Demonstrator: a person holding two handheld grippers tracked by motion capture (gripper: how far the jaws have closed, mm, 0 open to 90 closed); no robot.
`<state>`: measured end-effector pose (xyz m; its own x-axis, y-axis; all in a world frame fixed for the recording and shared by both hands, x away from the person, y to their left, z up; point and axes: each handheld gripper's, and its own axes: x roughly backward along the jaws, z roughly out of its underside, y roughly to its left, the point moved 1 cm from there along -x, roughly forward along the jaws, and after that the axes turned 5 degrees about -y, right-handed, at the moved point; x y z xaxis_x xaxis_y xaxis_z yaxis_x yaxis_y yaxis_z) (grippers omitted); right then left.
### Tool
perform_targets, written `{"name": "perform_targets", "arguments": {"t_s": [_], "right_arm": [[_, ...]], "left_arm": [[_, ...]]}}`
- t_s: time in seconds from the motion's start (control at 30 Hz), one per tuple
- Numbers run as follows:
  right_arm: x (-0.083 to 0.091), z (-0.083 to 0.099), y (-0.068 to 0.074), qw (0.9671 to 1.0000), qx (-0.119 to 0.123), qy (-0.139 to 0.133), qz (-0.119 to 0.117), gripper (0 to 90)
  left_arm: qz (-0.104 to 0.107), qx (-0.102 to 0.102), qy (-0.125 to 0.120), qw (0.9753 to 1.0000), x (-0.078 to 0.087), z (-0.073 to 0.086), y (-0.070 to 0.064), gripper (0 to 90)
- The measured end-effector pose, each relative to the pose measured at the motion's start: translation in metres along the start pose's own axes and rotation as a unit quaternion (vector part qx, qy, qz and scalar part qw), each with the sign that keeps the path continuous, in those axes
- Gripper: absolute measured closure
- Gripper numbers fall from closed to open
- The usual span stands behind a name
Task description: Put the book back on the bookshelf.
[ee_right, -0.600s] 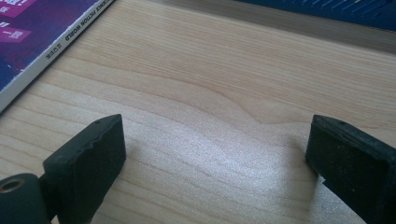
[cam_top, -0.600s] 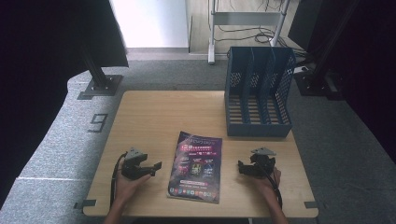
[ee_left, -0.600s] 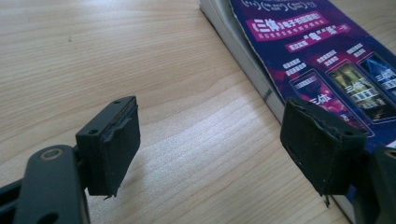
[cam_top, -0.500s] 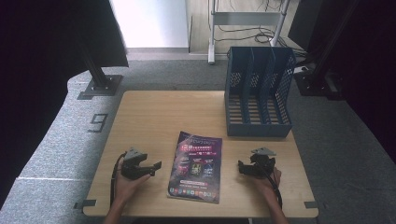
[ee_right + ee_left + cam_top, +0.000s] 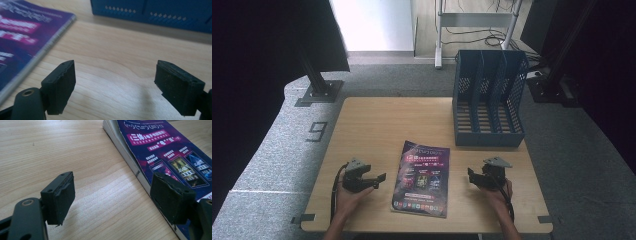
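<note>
Beside magazine (image 5: pixel 422 177): left gripper (image 5: pixel 112 197) jaws spread, empty; right gripper (image 5: pixel 115 85) likewise, facing blue rack (image 5: pixel 155 11).

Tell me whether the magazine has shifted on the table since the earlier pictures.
No. The magazine lies at the same spot relative to the blue file rack and the table's front edge.

Daylight blows out the doorway (image 5: pixel 372 22) beyond the evenly lit surface (image 5: pixel 377 130), while both flanks sink into black; in the right gripper view the magazine (image 5: pixel 22 32) blurs.
</note>
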<state>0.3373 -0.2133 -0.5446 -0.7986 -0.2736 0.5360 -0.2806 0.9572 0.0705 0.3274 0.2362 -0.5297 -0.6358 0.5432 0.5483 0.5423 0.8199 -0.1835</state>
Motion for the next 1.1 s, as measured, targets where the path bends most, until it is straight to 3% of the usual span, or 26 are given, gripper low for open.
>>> {"name": "perform_targets", "arguments": {"t_s": [0.2, 0.8, 0.9, 1.0, 1.1], "right_arm": [[0.003, -0.007, 0.01, 0.9996, 0.004, -0.018, -0.019, 17.6], [0.006, -0.019, 0.031, 0.9978, 0.008, -0.036, -0.055, 18.6], [0.005, -0.019, 0.036, 0.9973, 0.01, -0.036, -0.063, 19.0], [0.004, -0.02, 0.041, 0.9969, 0.013, -0.035, -0.069, 19.0], [0.003, -0.021, 0.046, 0.9965, 0.018, -0.035, -0.074, 19.2]], "left_arm": [[0.0, 0.0, 0.0, 1.0, -0.001, 0.0, 0.0, 20.3], [-0.002, 0.003, 0.0, 1.0, -0.003, 0.001, 0.0, 20.7], [0.015, 0.019, -0.003, 0.9997, -0.003, 0.0, 0.0, 20.7], [-0.006, -0.004, 0.004, 1.0, -0.003, -0.001, -0.004, 21.0], [-0.005, -0.004, 0.004, 1.0, -0.004, -0.001, -0.005, 21.0]]}}
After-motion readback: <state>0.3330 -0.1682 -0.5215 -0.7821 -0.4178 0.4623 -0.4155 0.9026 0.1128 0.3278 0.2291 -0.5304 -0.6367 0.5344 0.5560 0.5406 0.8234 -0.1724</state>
